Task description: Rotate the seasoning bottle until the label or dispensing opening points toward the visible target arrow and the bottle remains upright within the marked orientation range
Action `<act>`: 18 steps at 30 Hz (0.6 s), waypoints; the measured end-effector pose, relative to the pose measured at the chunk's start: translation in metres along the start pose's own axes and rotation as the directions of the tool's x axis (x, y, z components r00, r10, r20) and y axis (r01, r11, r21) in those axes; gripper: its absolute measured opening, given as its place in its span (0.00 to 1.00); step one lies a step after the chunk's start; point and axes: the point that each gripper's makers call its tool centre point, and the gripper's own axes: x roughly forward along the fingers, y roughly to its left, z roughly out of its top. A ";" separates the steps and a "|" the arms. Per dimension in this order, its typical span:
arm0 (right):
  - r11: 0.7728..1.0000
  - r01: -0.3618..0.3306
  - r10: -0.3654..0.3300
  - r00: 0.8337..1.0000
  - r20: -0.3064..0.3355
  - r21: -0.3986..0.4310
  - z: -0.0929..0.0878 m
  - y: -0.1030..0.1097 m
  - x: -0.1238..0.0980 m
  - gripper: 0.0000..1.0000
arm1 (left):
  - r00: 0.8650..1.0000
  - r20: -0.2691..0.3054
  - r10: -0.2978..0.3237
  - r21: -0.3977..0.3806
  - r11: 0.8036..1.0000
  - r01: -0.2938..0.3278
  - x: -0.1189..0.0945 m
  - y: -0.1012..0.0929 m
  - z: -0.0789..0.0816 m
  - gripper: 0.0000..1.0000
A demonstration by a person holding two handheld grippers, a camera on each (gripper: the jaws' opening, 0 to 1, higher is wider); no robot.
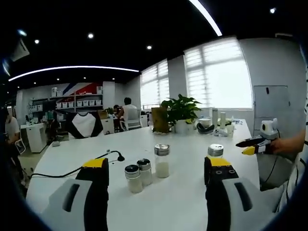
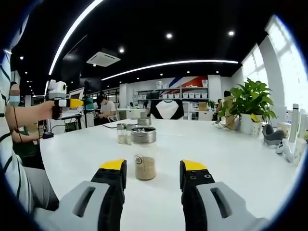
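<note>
Left tool hovering level above the white desk, jaws standing wide apart and gripping nothing. Four seasoning bottles standing upright ahead: two short ones touching side by side, a taller one just beside them, a fourth apart to the right. Right tool likewise hanging low over the desk, jaws spread wide, framing the nearest seasoning bottle without touching it. In each view, the other tool reaching in at the edge, held in a hand.
</note>
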 end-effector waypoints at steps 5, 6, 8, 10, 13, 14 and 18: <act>1.000 0.003 -0.003 1.000 0.006 0.016 0.001 -0.001 -0.002 0.40 | 1.000 -0.008 -0.023 0.008 1.000 0.023 0.019 -0.005 0.002 0.84; 1.000 0.003 -0.003 1.000 0.007 0.016 0.001 -0.001 -0.002 0.40 | 1.000 -0.006 -0.030 0.026 0.999 0.030 0.023 -0.007 0.002 0.84; 1.000 0.003 -0.003 1.000 0.009 0.020 0.002 -0.001 -0.003 0.39 | 0.999 -0.007 -0.051 0.030 0.998 0.051 0.030 -0.012 0.003 0.84; 0.999 0.000 -0.001 1.000 0.011 0.037 0.002 0.001 -0.003 0.38 | 0.998 -0.002 -0.071 0.030 0.997 0.071 0.039 -0.016 0.004 0.83; 0.999 0.001 -0.001 1.000 -0.002 0.043 -0.001 0.002 -0.003 0.35 | 0.996 0.004 -0.089 0.041 0.995 0.089 0.049 -0.022 0.005 0.74; 0.999 0.005 -0.004 1.000 -0.007 0.043 -0.002 0.001 -0.004 0.34 | 0.996 0.004 -0.093 0.053 0.994 0.093 0.053 -0.023 0.005 0.71; 0.998 0.009 -0.009 1.000 -0.005 0.070 -0.003 0.001 -0.005 0.31 | 0.994 -0.005 -0.105 0.040 0.994 0.105 0.064 -0.025 0.001 0.71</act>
